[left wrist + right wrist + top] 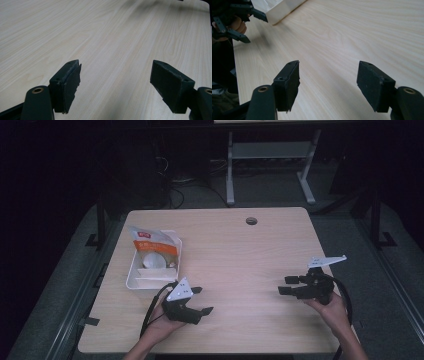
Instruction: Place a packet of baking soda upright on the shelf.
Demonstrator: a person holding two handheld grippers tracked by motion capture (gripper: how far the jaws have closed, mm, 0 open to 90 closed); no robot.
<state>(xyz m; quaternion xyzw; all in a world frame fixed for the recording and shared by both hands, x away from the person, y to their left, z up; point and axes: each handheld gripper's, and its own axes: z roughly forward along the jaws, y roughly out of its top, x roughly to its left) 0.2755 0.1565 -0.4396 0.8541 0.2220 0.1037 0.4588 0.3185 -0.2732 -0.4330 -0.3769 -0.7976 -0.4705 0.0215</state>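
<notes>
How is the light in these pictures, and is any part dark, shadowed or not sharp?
High view: the table is lit, the room around it is nearly black, and the white tray with its bag looks soft. Left gripper view: the open left tool is sharp, with a dim shadow at the far table edge. Right gripper view: the right tool is sharp; the other tool, farther off, is blurred.

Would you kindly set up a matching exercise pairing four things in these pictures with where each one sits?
Things:
1. white rectangular plastic tray
2. orange-and-white printed packet
3. left gripper
4. right gripper

Places:
A. open, over the table's near right part
B. on the pale wooden table, left side
C. open, just in front of the tray
D. standing at the tray's far end

Pairs: 1-B, 2-D, 3-C, 4-A
</notes>
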